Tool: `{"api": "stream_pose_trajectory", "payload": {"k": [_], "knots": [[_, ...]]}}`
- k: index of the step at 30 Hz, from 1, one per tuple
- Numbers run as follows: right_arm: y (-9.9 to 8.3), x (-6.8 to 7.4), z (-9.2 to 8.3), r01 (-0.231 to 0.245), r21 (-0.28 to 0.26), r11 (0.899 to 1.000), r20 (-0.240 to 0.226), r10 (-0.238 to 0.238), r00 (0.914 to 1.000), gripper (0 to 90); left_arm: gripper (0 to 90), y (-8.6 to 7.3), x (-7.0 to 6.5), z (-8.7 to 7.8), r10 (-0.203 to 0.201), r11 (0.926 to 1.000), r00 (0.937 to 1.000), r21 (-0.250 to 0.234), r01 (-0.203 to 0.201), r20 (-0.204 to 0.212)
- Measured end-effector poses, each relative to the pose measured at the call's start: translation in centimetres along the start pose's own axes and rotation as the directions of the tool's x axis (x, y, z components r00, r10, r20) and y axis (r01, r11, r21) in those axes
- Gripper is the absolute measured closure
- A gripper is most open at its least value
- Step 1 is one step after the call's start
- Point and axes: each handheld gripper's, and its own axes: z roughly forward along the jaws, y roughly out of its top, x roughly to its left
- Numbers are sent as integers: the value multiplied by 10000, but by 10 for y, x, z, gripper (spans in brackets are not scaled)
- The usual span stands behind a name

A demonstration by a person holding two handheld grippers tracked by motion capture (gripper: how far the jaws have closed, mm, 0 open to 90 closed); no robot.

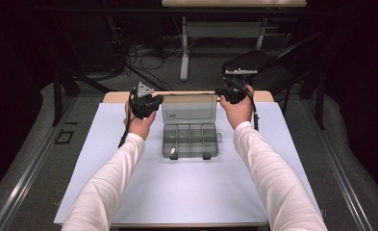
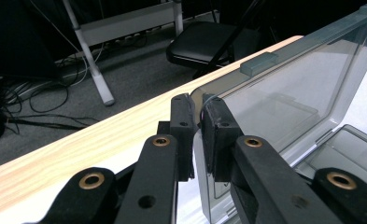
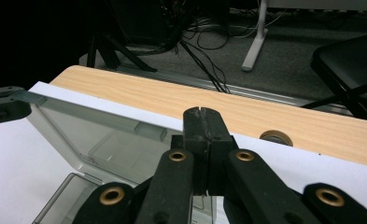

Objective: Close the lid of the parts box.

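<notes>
A clear grey organiser box (image 1: pixel 190 140) with several compartments lies on the white mat (image 1: pixel 186 192), its lid (image 1: pixel 189 109) standing upright at the far side. My left gripper (image 1: pixel 154 103) is at the lid's left edge. In the left gripper view the gripper (image 2: pixel 197 109) is shut on that edge of the lid (image 2: pixel 284 107), with the thin plastic between the pads. My right gripper (image 1: pixel 222 92) hovers by the lid's upper right corner. Seen in its own view, the right gripper (image 3: pixel 203 114) has its jaws pressed together with nothing between them, and the lid (image 3: pixel 102 135) lies to its left.
The wooden table edge (image 1: pixel 117 96) runs along the far side of the mat, with a round metal fitting (image 3: pixel 275 136) set in it. Beyond it are a black chair (image 1: pixel 254 65), a white desk leg (image 1: pixel 184 53) and floor cables (image 1: pixel 143 57).
</notes>
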Motion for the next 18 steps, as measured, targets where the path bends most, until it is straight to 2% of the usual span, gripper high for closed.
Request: {"api": "stream_pose_trajectory", "payload": {"k": [6, 18], "knots": [[1, 2, 5, -52, 56, 10000, 75, 52, 10000, 900, 832, -3, -4, -5, 217, 9997, 9997, -96, -218, -71], [-6, 6, 14, 0, 280, 9996, 26, -1, 10000, 900, 832, -8, -8, -12, 304, 9993, 9995, -235, -305, -41]]}}
